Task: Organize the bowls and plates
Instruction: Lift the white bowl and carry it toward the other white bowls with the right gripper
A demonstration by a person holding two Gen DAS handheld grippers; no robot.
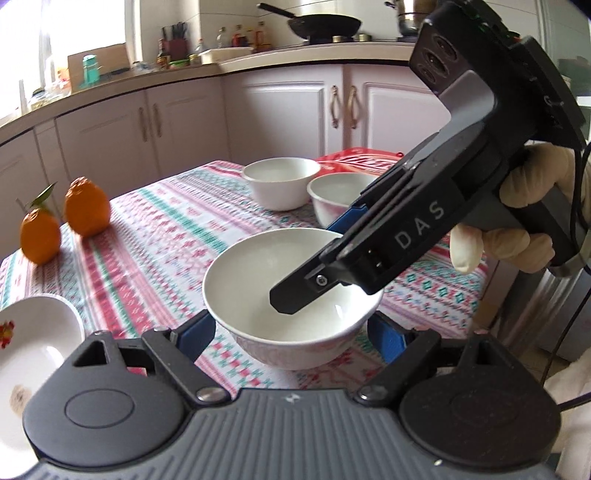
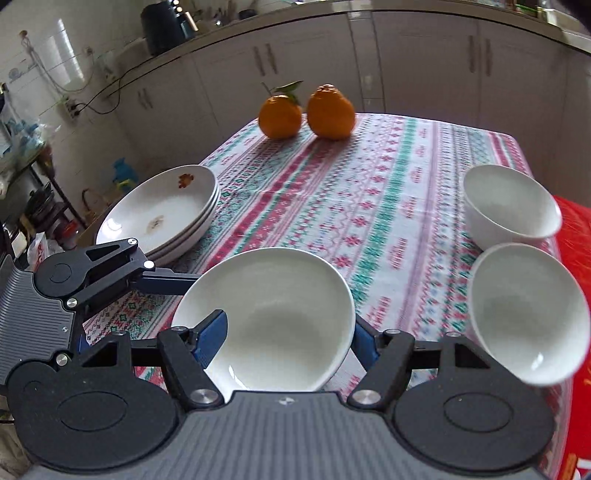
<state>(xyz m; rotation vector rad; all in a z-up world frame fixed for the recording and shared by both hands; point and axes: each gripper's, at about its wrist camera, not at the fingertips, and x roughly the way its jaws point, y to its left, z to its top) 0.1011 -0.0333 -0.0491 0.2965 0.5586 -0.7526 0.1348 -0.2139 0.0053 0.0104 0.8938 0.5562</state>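
Left fingers: your left fingers (image 1: 195, 332) sit one on each side of the near bowl (image 1: 258, 280), blue pads against its outer wall, about half open and holding it.
Right fingers: your right fingers (image 2: 210, 334) straddle the same bowl's rim, one pad inside the bowl, the other just outside the wall. You cannot tell whether they pinch it.
Right hand: your gloved hand (image 1: 524, 206) grips the handle, which angles down into the bowl from the right.
Near bowl: white and empty, at the near edge of the table (image 2: 369, 184). You cannot tell whether it rests on the patterned cloth or hangs just above it.
Plates: a stack of white plates (image 2: 162, 210) lies at the table's left edge, near the bowl but apart from it.
Other bowls: two white bowls (image 2: 528, 314) (image 2: 509, 203) stand side by side on the right, beside a red bag (image 1: 362, 158).
Oranges: two oranges (image 2: 280, 116) (image 2: 330, 112) touch at the far left corner.
Background: white cabinets (image 1: 280, 110), with a wok (image 1: 325, 24) on the counter above.
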